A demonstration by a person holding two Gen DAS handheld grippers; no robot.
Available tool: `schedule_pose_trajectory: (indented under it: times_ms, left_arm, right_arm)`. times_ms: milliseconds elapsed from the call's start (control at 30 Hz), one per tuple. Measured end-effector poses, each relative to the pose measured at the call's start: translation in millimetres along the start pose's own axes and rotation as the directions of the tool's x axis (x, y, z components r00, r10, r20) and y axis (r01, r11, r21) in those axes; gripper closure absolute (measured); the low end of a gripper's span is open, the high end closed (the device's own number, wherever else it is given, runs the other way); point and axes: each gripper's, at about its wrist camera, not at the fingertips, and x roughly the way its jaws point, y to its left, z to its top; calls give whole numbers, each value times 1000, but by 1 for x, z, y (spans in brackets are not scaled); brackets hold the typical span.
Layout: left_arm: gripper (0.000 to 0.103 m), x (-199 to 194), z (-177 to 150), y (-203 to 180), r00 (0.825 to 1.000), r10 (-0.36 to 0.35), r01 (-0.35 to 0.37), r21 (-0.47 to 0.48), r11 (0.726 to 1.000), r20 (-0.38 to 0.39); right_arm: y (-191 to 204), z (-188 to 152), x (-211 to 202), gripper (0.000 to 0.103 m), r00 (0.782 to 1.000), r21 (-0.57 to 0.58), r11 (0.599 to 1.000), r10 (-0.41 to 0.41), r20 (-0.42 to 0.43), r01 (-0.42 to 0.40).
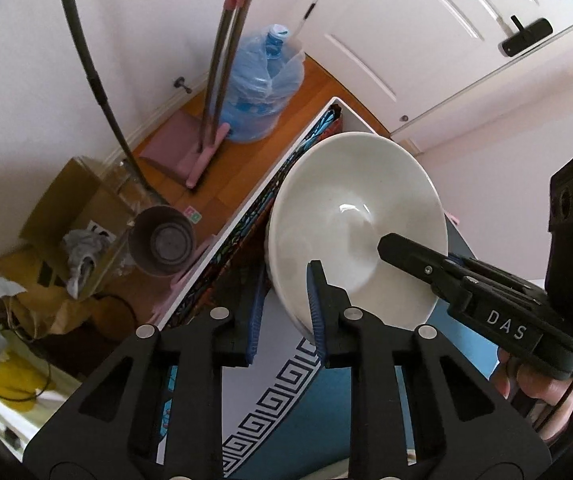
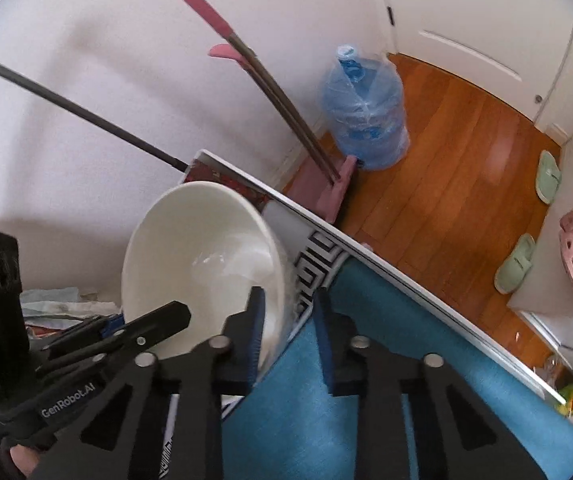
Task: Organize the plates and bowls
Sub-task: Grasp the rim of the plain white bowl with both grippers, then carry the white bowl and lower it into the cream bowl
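Observation:
A white bowl is held tilted above the table, its inside facing both cameras; it also shows in the right wrist view. My left gripper straddles the bowl's near rim, one blue-padded finger inside and the other behind the wall. My right gripper straddles the opposite rim with its jaws apart, one finger inside the bowl and the other outside, clear of the wall. Each gripper shows in the other's view, the right and the left.
The table has a blue cloth with a black-and-white key-pattern border. A pink mop and dustpan, a blue water jug and a white door stand beyond it. A cardboard box and grey pot sit on the floor. Slippers lie at right.

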Motion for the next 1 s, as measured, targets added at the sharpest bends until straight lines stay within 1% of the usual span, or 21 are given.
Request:
schedule_pose_trajectory:
  times_ms: [100,233,367,467,600,700,767,900,1000]
  left_arm:
    - [84,0,-1,-3,1000,17,-17,15,1000,8]
    - [84,-6,-4,-8,1000,25,-26,40,999,18]
    - [84,-18,-7,-19,999,37,-40,70,997,37]
    - [84,-35,-12,-33,998,34,-40,97,994,56]
    - [84,-63,-25,-56,996,12,-25,147,989,93]
    - [84,-87,-45,-85,992,-15,-11,213,977,122]
    - [84,-97,-58,-102,991,-38,5,241,970,132]
    - [84,-117,-101,-144,986,-83,34,313,949,143]
    - [84,-125,-144,-181,985,-116,62,373,926,124]
  right_arm:
    - [6,-1,1,87,999,-35,999,-32,9,33]
    - [5,-4,-5,87,999,-28,999,-30,28,31]
    - [9,-9,-20,87,998,-25,999,-33,62,35]
    - [10,-16,-41,87,995,-15,999,-29,99,30]
    - [12,-33,-81,87,986,-4,999,-36,165,37]
    - [9,-50,-115,87,974,15,999,-45,222,43]
    - [3,-69,-141,87,963,32,998,-60,263,53]
    - [-13,-115,-189,87,947,83,994,-97,307,74]
    - [-30,-157,-224,87,932,124,988,-131,337,94]
